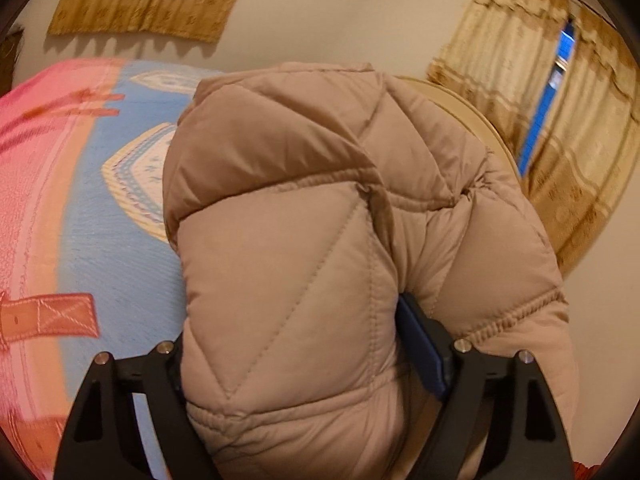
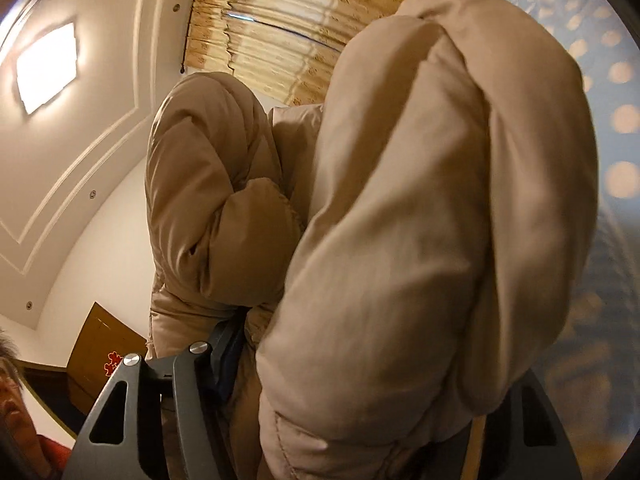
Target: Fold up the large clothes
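Left wrist view first: we've got the puffy beige quilted down jacket (image 1: 320, 240) filling the middle of the frame, lifted over the pink-and-blue patterned bedspread (image 1: 100, 240) at left. The left gripper (image 1: 316, 360) has a fat bundle of it wedged between its black fingers (image 1: 424, 344), jaws spread wide but pressing into the padding on both sides, so we'd call that a grip.

In the right wrist view the same jacket (image 2: 420, 240) balloons up through the centre and right, with yellow curtains (image 2: 272, 40) at the top. The right gripper (image 2: 340, 380) seems clamped on a thick fold too, though its right finger is buried under fabric.

Handling-wise, we'd guess it's light but bulky, squishy and springy, and the smooth shell looks slippery. Puffed panels can squirt out of the jaws. We'd grab at stitched seams or the elasticated hem (image 1: 516, 312), where it's thinner and firmer.
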A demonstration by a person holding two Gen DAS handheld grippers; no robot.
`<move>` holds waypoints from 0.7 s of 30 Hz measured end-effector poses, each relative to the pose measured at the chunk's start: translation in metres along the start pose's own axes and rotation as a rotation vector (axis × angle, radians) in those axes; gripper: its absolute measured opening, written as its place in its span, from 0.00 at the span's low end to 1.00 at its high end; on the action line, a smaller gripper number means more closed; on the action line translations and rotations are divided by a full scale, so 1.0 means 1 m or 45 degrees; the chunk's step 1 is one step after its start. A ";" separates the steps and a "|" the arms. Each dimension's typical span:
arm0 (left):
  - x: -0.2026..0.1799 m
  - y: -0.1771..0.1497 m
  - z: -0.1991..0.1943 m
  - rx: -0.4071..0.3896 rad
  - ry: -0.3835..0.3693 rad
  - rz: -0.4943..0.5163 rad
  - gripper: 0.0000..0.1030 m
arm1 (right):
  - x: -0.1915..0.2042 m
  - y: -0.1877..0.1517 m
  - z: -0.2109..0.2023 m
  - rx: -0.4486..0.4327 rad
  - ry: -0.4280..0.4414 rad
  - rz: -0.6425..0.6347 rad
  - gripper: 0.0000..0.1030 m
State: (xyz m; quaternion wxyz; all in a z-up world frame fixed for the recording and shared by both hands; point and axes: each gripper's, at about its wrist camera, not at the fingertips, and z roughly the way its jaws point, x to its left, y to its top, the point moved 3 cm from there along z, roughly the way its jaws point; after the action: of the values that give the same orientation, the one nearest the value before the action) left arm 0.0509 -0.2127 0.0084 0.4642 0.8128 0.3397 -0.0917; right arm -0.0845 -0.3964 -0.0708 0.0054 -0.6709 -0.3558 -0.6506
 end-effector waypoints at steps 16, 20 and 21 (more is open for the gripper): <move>-0.101 -0.023 0.020 0.098 -0.044 0.119 0.81 | 0.022 -0.021 -0.113 -0.108 -0.091 -0.048 0.64; -0.098 -0.028 0.043 0.158 0.013 0.100 0.81 | -0.002 -0.015 -0.111 -0.083 -0.144 -0.023 0.63; -0.096 -0.028 0.049 0.171 0.032 0.098 0.81 | -0.007 -0.013 -0.111 -0.076 -0.157 -0.023 0.63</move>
State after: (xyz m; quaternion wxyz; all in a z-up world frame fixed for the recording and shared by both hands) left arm -0.0311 -0.2885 0.0066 0.4077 0.8557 0.3069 -0.0862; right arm -0.1863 -0.4423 -0.0658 -0.0426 -0.7062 -0.3420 -0.6185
